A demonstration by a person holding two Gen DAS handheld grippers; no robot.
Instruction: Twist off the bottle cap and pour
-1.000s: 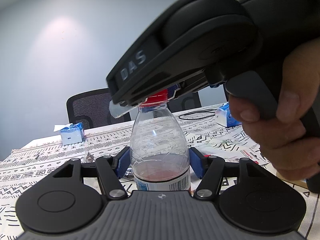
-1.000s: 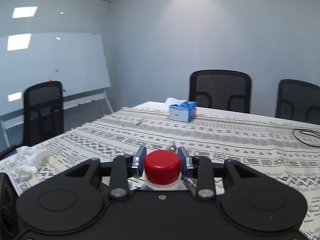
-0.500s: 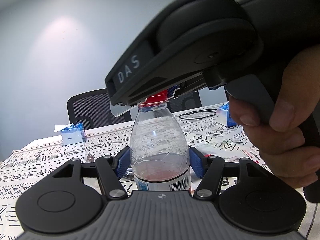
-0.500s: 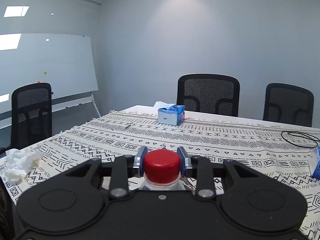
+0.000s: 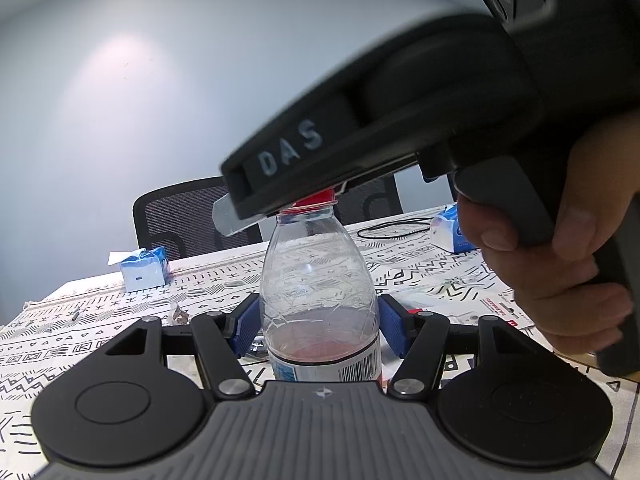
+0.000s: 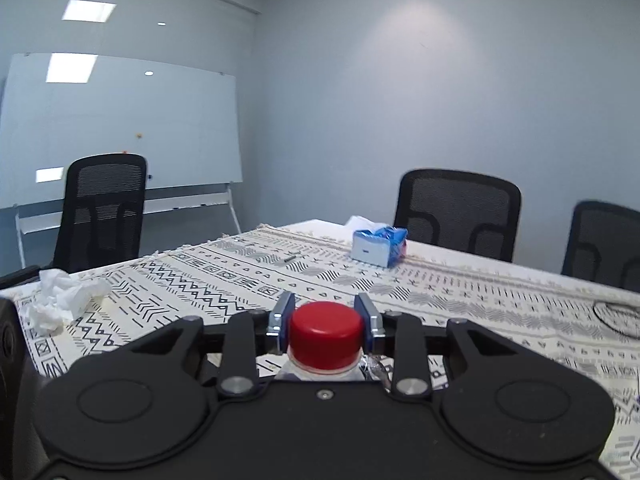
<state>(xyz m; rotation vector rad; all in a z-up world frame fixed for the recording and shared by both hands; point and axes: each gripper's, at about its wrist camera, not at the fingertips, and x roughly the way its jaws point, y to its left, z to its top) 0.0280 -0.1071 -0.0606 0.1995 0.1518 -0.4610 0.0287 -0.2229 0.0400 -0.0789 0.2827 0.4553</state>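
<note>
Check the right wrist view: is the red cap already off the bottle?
No, the red cap sits on the bottle neck, between the right gripper pads.

The left gripper (image 5: 318, 326) points nearly level, its blue fingers (image 5: 245, 330) pressed on the bottle's (image 5: 318, 280) body at 9 and 3 o'clock. The right gripper (image 6: 325, 326) comes in over it from 2 o'clock in the left wrist view, held at its grip by the person's right hand (image 5: 560, 264) at 3 o'clock. Its fingers (image 6: 282, 320) flank the red cap (image 6: 325, 334) at 9 and 3 o'clock, and its jaws have just been opening slightly with the cap between them, the pads close against it.
</note>
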